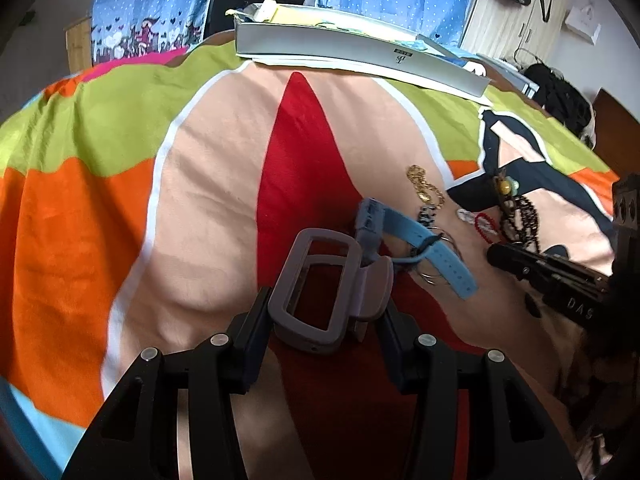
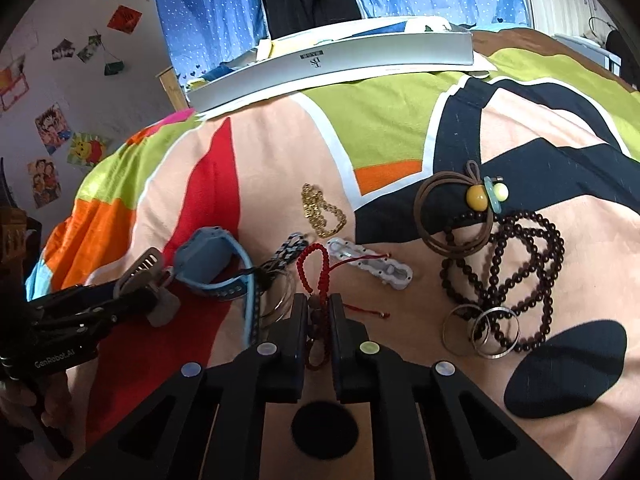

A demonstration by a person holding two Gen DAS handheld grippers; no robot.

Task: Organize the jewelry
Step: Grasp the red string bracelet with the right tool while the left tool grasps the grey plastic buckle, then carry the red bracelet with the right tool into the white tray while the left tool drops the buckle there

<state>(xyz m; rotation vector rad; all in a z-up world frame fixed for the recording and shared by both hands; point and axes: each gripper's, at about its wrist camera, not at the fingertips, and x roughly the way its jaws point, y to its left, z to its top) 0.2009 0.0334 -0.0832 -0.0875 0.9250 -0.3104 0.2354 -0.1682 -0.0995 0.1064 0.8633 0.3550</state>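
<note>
My left gripper (image 1: 326,312) is shut on a mauve hair claw clip (image 1: 320,292), held just above the bedspread; from the right wrist view the same clip (image 2: 146,284) shows at the left. Just past it lies a blue watch (image 1: 404,240) (image 2: 216,260). My right gripper (image 2: 319,312) is shut on a red braided cord bracelet (image 2: 316,268). A gold chain (image 2: 322,212), a white hair clip (image 2: 372,266), dark bead strands (image 2: 516,264), brown hair ties with yellow beads (image 2: 460,216) and metal rings (image 2: 480,332) lie spread on the cloth.
A long white box (image 2: 332,68) (image 1: 352,56) sits at the far edge of the colourful bedspread (image 1: 100,208). Blue dotted curtains (image 2: 208,12) hang behind it. A wall with pictures (image 2: 52,128) is at the left, and a person's hand (image 2: 24,400) holds the left tool.
</note>
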